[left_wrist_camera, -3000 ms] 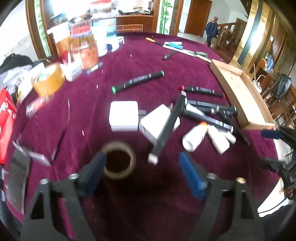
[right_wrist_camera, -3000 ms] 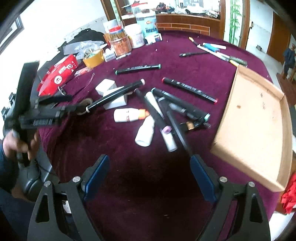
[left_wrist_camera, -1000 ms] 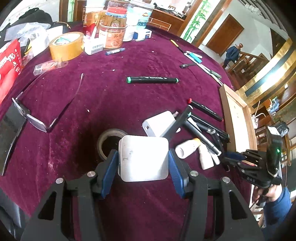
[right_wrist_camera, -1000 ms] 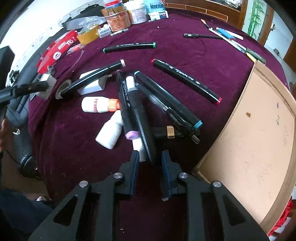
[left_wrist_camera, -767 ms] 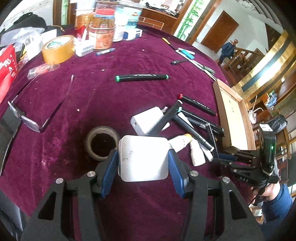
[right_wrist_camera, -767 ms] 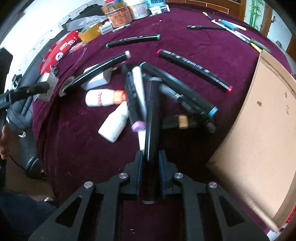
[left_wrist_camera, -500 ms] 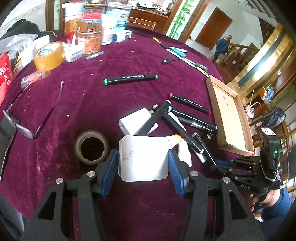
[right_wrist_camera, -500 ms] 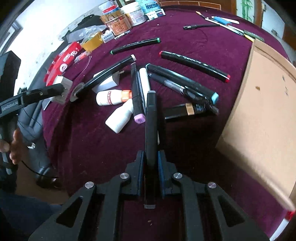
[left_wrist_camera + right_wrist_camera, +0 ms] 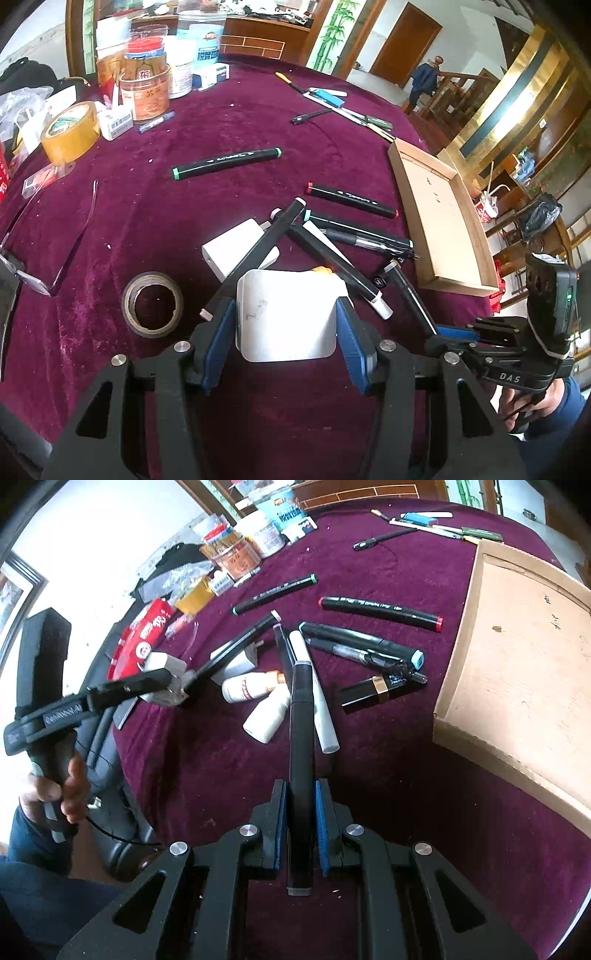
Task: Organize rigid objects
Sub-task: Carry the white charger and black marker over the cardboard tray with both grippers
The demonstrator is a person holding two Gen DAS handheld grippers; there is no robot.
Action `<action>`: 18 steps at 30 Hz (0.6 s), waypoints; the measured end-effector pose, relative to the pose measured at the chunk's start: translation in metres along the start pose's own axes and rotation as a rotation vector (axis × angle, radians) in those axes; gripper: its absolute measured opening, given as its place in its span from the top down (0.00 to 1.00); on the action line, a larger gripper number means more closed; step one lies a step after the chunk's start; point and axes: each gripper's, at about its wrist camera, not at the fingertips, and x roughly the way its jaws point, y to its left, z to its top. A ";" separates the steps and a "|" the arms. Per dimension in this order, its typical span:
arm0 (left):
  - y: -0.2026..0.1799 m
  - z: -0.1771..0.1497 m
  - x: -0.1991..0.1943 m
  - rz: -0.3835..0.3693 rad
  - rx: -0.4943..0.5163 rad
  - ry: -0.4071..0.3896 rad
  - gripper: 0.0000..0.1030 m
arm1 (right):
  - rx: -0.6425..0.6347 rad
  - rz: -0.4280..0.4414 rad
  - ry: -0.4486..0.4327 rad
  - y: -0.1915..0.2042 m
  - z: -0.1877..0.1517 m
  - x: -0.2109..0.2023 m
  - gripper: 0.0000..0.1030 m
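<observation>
My left gripper (image 9: pixel 286 332) is shut on a flat white square charger block (image 9: pixel 288 314), held above the maroon tablecloth (image 9: pixel 147 206). My right gripper (image 9: pixel 300 814) is shut on a black marker (image 9: pixel 302 738) that sticks out forward over the pile. In the left wrist view the right gripper (image 9: pixel 443 334) shows at the lower right with the marker in it. Loose markers (image 9: pixel 380 611), a clear pen (image 9: pixel 365 657), two white bottles (image 9: pixel 266 712) and a black-and-gold tube (image 9: pixel 373 692) lie in a heap. The cardboard tray (image 9: pixel 524 653) lies to the right.
A second white charger (image 9: pixel 229 247) and a brown tape ring (image 9: pixel 153 304) lie by the heap. Glasses (image 9: pixel 33 266), yellow tape (image 9: pixel 70 131), jars (image 9: pixel 146 94) and a red packet (image 9: pixel 144 638) crowd the left and far side. Pens (image 9: pixel 332 103) lie at the back.
Both grippers have lifted and drawn back from the pile with their loads. The right gripper has raised the black marker off the heap and rolled, so the marker now points straight ahead.
</observation>
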 end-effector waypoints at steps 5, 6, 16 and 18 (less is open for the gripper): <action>-0.006 0.001 -0.002 -0.015 0.013 -0.001 0.49 | 0.049 0.009 -0.052 -0.004 0.004 -0.015 0.87; -0.007 0.001 -0.002 -0.017 0.017 -0.001 0.49 | 0.060 0.007 -0.063 -0.005 0.005 -0.018 0.87; -0.046 0.022 0.002 -0.076 0.121 0.017 0.49 | 0.199 -0.034 -0.157 -0.032 0.013 -0.049 0.87; -0.060 0.029 0.006 -0.095 0.154 0.023 0.49 | 0.216 -0.043 -0.171 -0.039 0.014 -0.056 0.87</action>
